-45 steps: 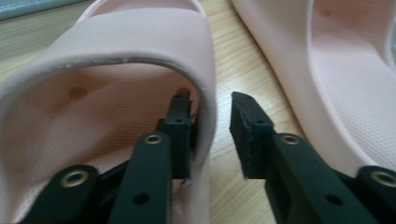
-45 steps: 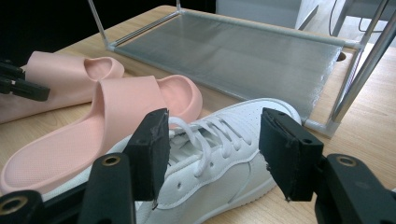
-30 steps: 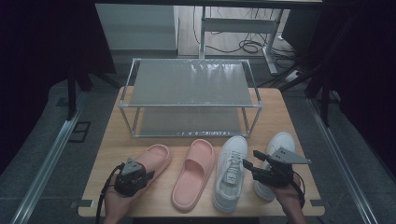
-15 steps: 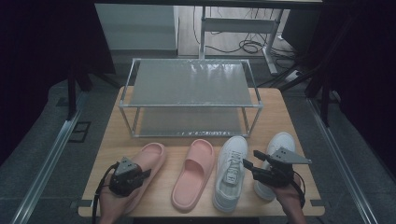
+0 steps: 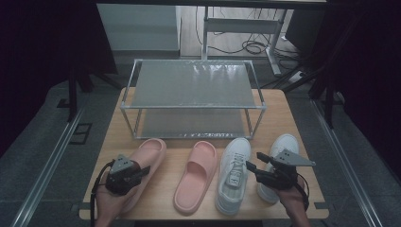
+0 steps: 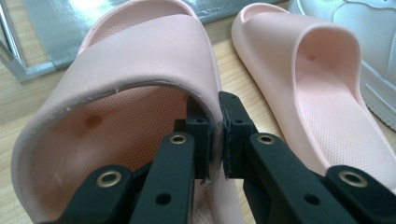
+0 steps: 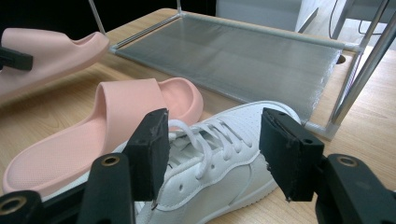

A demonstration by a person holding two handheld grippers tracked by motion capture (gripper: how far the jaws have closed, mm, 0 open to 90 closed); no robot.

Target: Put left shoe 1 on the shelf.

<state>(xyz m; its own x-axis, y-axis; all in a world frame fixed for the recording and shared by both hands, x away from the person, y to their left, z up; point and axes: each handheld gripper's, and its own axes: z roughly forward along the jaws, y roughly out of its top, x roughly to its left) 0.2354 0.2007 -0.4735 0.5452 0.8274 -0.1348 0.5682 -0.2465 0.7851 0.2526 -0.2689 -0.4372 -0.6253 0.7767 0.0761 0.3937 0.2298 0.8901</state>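
Our left tongs are pinched tight on the strap edge of the left pink slide, which lies at seven o'clock on the surface, just beside the other pink slide. Our right tongs gape wide over the white sneaker at five o'clock, gripping nothing.

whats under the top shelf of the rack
Under the top shelf of the rack there is a lower shelf, bare along its visible front; its back part is covered.
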